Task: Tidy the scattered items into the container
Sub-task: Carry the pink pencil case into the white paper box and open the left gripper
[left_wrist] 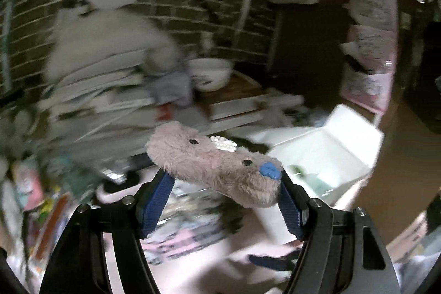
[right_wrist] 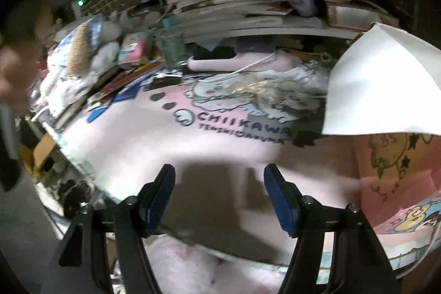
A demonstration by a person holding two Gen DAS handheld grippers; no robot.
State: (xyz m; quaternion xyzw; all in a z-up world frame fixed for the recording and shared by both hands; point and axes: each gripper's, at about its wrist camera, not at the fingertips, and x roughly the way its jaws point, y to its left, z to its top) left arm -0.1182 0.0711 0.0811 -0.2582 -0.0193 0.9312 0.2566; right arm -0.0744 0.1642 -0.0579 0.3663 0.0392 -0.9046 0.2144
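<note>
Two grippers: the left gripper [left_wrist: 224, 181] clamps a furry grey plush [left_wrist: 215, 167] in the air near the white box [left_wrist: 330, 153]; the right gripper [right_wrist: 219, 175] hangs spread and empty over the pink mat [right_wrist: 132, 139].

The right hand-held gripper [right_wrist: 219, 178] hangs with its blue pads apart and nothing between them, over a pink cartoon-printed mat [right_wrist: 171, 139]. A white box flap [right_wrist: 380, 90] stands at right; stacked books [right_wrist: 234, 7] line the back.
</note>
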